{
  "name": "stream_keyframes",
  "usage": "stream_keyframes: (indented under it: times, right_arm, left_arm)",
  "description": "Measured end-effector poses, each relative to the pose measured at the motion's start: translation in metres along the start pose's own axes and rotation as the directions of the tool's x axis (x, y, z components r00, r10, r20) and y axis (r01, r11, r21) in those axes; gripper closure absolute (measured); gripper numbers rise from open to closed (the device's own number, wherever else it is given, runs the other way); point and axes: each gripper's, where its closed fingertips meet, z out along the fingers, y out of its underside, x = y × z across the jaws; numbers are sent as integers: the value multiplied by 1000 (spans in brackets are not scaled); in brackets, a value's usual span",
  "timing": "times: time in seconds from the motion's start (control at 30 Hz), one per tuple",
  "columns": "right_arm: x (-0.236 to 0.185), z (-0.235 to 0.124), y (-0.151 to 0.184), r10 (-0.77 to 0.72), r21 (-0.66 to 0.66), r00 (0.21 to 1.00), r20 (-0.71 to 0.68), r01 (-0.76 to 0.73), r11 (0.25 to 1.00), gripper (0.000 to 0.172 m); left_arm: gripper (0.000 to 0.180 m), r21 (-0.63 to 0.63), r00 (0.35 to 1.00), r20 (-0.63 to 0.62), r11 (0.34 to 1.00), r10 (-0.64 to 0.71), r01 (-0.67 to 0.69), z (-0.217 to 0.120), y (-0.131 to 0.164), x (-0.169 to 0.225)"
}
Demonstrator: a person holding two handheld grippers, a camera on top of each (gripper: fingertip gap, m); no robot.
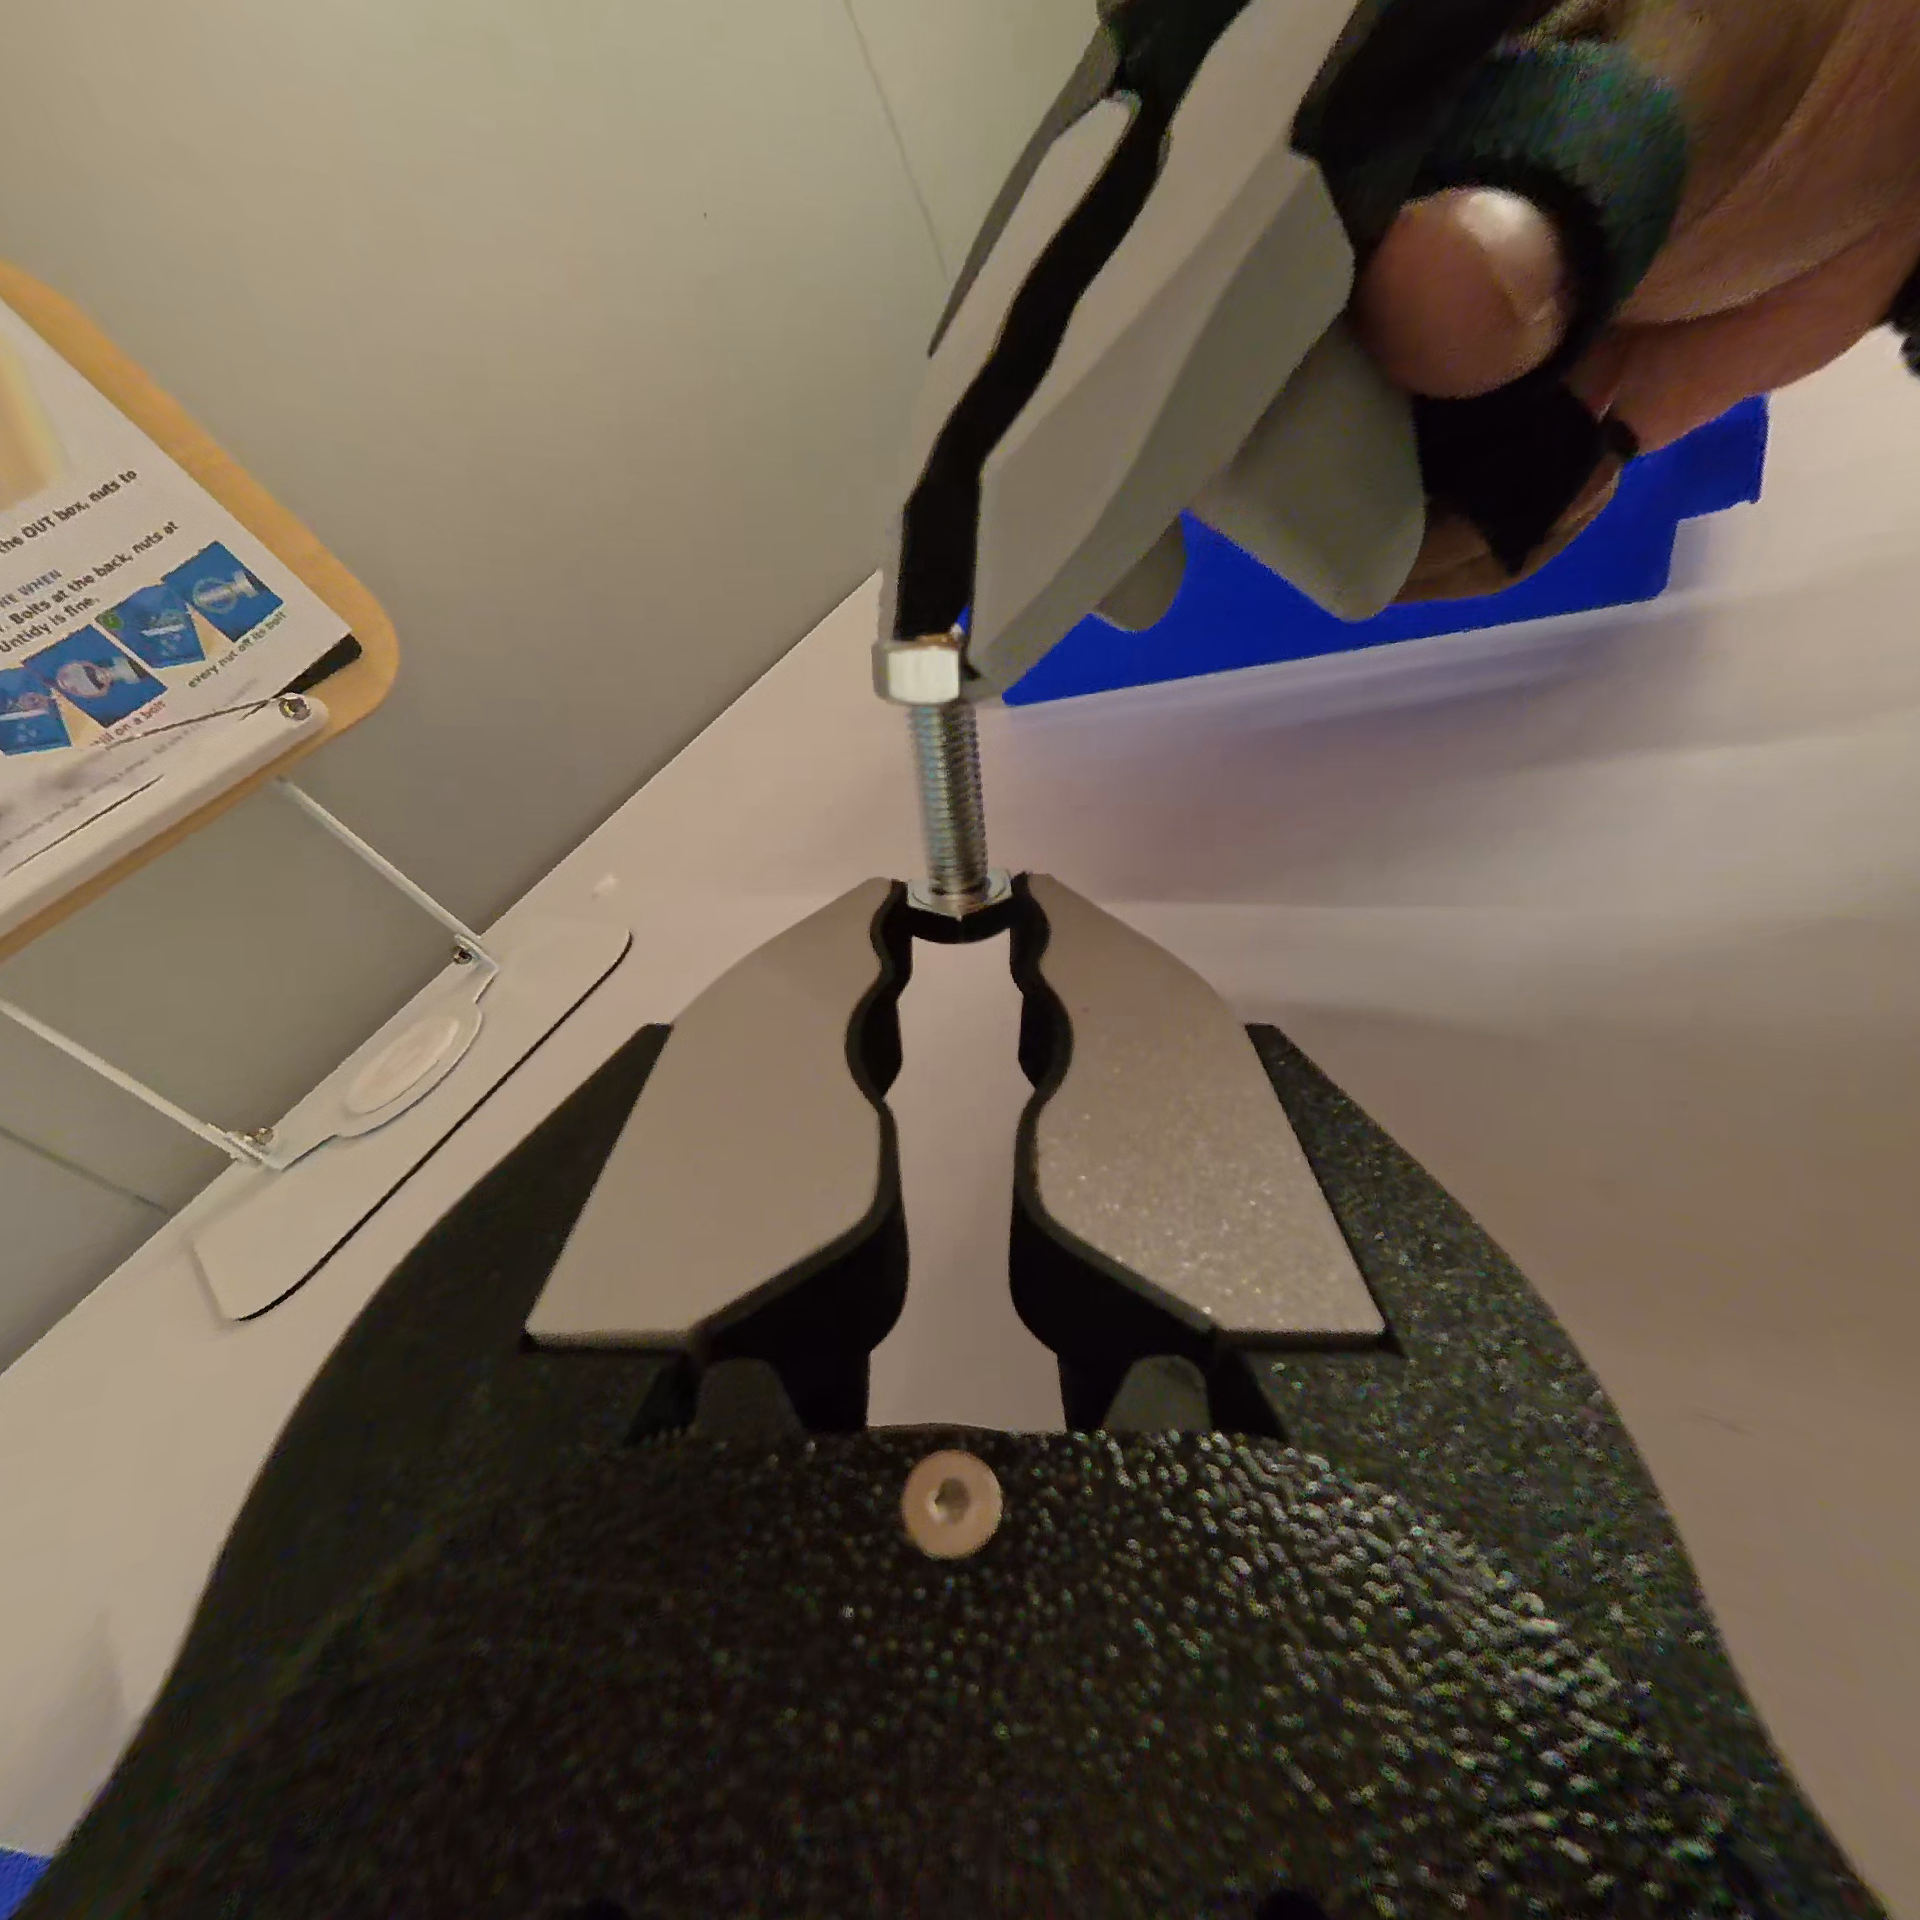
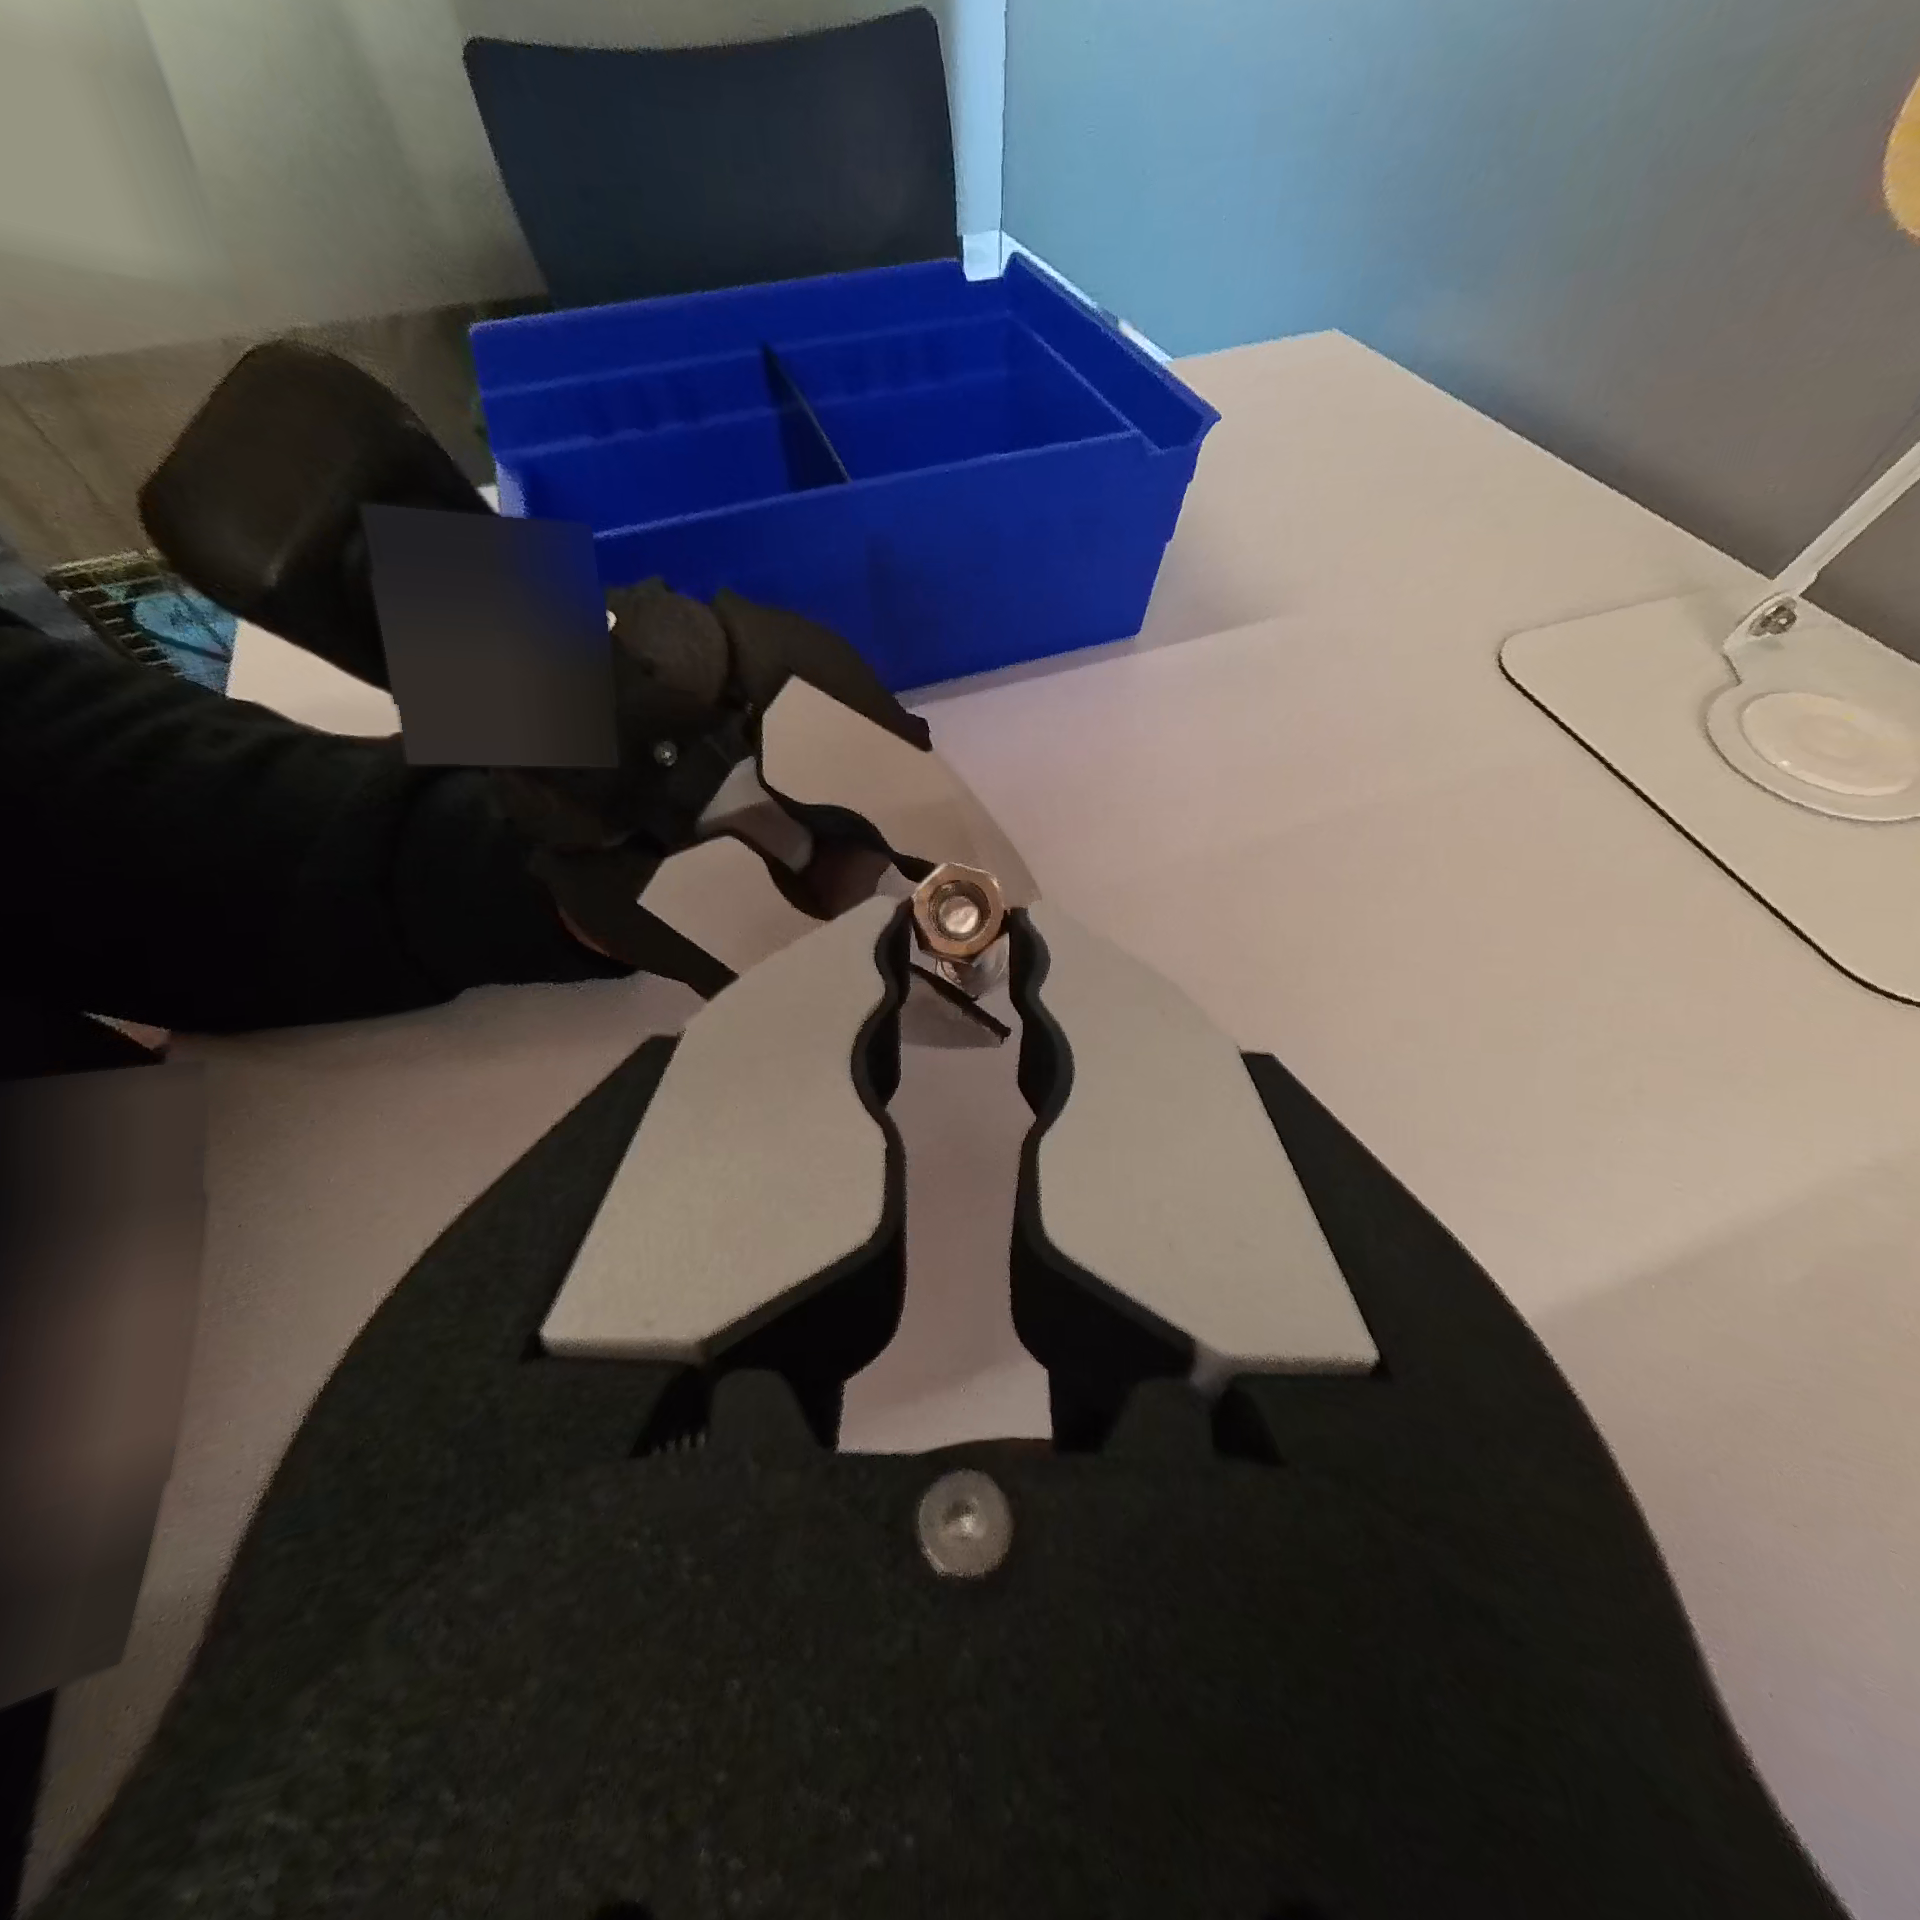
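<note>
Two tongs share one bolt [image 1: 948, 800]: left tongs [image 1: 961, 909] clamp its lower hex part, right tongs [image 2: 956, 935] its upper.

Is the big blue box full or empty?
Empty, as far as shows. The blue box has bare blue compartments either side of its divider; the nearest compartment's floor is hidden.

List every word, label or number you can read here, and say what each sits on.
Printed sheet on the wooden stand: black text and small blue pictures, partly legible, the lower lines blurred. I don't copy out writing.
Blue bin: no label visible.
Bolt and nut: no stamp readable.
</note>
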Motion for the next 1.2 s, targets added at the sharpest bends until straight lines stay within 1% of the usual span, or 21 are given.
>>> stream_keyframes:
  times: [0.07,0.17,0.3,0.43,0.5,0.53,0.63,0.8,0.9,1.0,1.1,1.2]
  right_arm:
    - [0,0,-1,2,-13,1000,-10,-2,1000,154]
    - [1,0,-2,27,-32,998,-49,-29,999,154]
    - [5,2,-3,138,-21,980,-145,-142,990,154]
    - [9,1,-3,270,11,933,-238,-276,961,154]
    - [8,1,-4,292,27,920,-261,-295,955,154]
    - [8,0,-5,295,34,917,-268,-297,954,154]
    - [8,1,-6,303,43,914,-269,-303,952,154]
    - [6,3,-7,295,39,918,-267,-295,955,153]
    - [7,4,-6,285,30,919,-272,-288,957,154]
    - [6,2,-4,260,-11,931,-258,-272,962,154]
    - [3,0,0,199,-100,954,-224,-225,969,154]
    - [-1,-3,5,99,-223,980,-172,-136,965,154]
  left_arm:
    - [162,5,1000,7,1000,6,-6,0,-1,-2]
    - [162,-8,997,53,999,48,-48,0,0,-9]
    - [162,-73,974,167,987,155,-145,-2,1,-19]
    - [162,-169,923,256,953,288,-250,-5,2,-27]
    - [162,-184,909,276,946,312,-268,-7,0,-28]
    - [162,-176,915,275,951,296,-255,-7,-1,-28]
    - [162,-124,951,247,979,187,-160,-6,-1,-24]
    - [162,-73,973,221,996,70,-56,-5,-2,-22]
    - [163,-84,972,217,994,89,-72,-4,-1,-22]
    - [163,-106,965,211,985,158,-138,-4,0,-22]
    - [162,-118,955,191,971,229,-209,-5,0,-20]
    - [162,-130,940,167,952,296,-277,-5,0,-16]
